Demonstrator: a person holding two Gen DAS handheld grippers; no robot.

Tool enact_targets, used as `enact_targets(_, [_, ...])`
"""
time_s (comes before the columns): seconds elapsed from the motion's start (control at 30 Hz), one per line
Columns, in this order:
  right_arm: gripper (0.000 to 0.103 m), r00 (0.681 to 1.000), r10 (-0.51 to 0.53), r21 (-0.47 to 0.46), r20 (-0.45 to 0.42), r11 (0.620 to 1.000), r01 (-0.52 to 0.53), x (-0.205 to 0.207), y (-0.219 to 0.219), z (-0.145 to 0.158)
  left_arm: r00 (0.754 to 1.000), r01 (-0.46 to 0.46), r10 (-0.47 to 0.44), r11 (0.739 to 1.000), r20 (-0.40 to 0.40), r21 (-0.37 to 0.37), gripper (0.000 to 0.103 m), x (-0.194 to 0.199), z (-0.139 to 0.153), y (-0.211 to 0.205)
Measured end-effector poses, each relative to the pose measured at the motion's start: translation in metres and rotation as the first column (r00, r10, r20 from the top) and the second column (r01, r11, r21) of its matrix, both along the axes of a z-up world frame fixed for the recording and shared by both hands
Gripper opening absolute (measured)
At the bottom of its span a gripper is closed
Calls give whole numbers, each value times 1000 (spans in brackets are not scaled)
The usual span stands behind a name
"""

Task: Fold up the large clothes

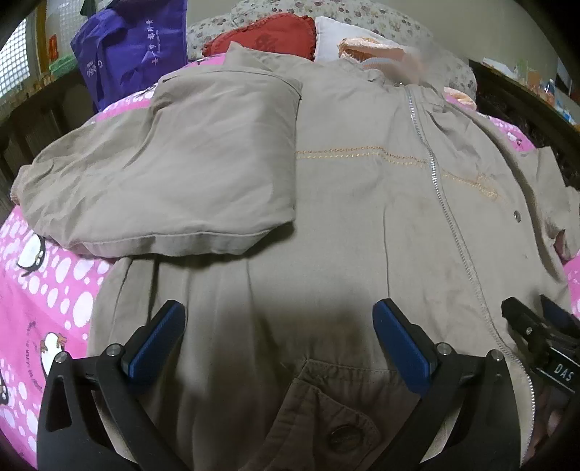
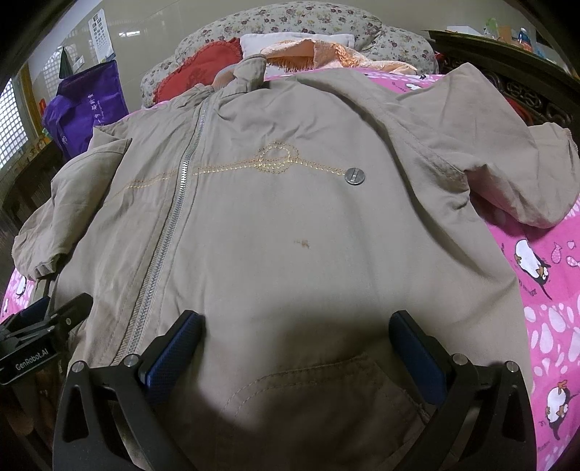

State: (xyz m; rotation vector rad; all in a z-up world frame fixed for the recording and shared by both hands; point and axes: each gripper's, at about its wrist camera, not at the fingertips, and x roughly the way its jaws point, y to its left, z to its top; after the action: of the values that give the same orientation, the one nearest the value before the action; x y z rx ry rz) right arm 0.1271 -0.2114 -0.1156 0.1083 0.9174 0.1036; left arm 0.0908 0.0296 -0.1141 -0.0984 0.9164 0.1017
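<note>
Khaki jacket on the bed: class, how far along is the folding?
Early stage. Done: the jacket lies zipped and flat on the pink bedsheet, and one sleeve is already folded across the chest. In hand: nothing; the left gripper and right gripper are open above the hem. Left: the other sleeve still lies spread out, and the body is unfolded.

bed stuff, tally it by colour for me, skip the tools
Beige: 1, jacket
Purple: 1, bag
Red: 1, cushion
White: 1, pillow
Peach: 1, cloth
Pink: 1, penguin sheet
Total: 6
</note>
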Motion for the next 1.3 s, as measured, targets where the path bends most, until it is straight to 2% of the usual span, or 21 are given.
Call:
enact_targets(0.13, [102, 1000, 0, 3, 0, 1000, 0, 1, -1, 0, 1000, 12, -13, 999, -23, -33, 103, -4, 7, 7])
enact_targets(0.23, [102, 1000, 0, 4, 3, 1000, 0, 0, -1, -1, 1000, 9, -9, 997, 7, -76, 103, -15, 28, 27])
enact_targets(0.4, [102, 1000, 0, 3, 4, 1000, 0, 0, -1, -1, 991, -97, 107, 987, 78, -124, 103, -25, 70, 118])
enact_targets(0.5, [102, 1000, -1, 3, 4, 1000, 1, 0, -1, -1, 980, -179, 185, 980, 67, -83, 103, -21, 65, 172])
enact_targets(0.6, [102, 1000, -1, 4, 4, 1000, 1, 0, -1, -1, 955, -293, 295, 953, 26, -75, 103, -12, 45, 224])
enact_targets(0.67, [102, 1000, 0, 4, 4, 1000, 0, 0, -1, -1, 934, -357, 356, 924, -30, -134, 103, -1, 27, 252])
enact_targets(0.73, [102, 1000, 0, 3, 4, 1000, 0, 0, -1, -1, 932, -360, 357, 900, -58, -246, 103, 9, 13, 268])
enact_targets(0.8, [102, 1000, 0, 4, 4, 1000, 0, 0, -1, -1, 932, -347, 362, 858, -32, -378, 103, 19, 7, 280])
enact_targets(0.83, [102, 1000, 0, 4, 4, 1000, 0, 0, -1, -1, 931, -337, 364, 844, -16, -417, 103, 23, 6, 284])
enact_targets(0.97, [102, 1000, 0, 5, 4, 1000, 0, 0, -1, -1, 925, -319, 380, 805, 22, -500, 103, 38, 4, 298])
enact_targets(1.0, [102, 1000, 0, 4, 4, 1000, 0, 0, -1, -1, 921, -319, 389, 799, 33, -510, 97, 38, 5, 300])
enact_targets(1.03, [102, 1000, 0, 4, 3, 1000, 0, 0, -1, -1, 918, -312, 393, 796, 51, -519, 80, 38, 8, 301])
enact_targets(1.07, [102, 1000, 0, 5, 4, 1000, 0, 0, -1, -1, 919, -300, 389, 791, 60, -534, 69, 37, 10, 301])
enact_targets(1.1, [102, 1000, 0, 5, 4, 1000, 0, 0, -1, -1, 921, -291, 385, 787, 63, -545, 51, 36, 12, 302])
enact_targets(1.17, [102, 1000, -1, 4, 4, 1000, 1, 0, -1, -1, 923, -274, 376, 794, 83, -543, 34, 33, 18, 306])
enact_targets(1.23, [102, 1000, 0, 4, 4, 1000, 0, 0, -1, -1, 920, -265, 374, 812, 116, -521, 30, 27, 25, 305])
enact_targets(1.3, [102, 1000, 0, 5, 4, 1000, 0, 0, -1, -1, 914, -258, 379, 816, 143, -518, 29, 26, 32, 304])
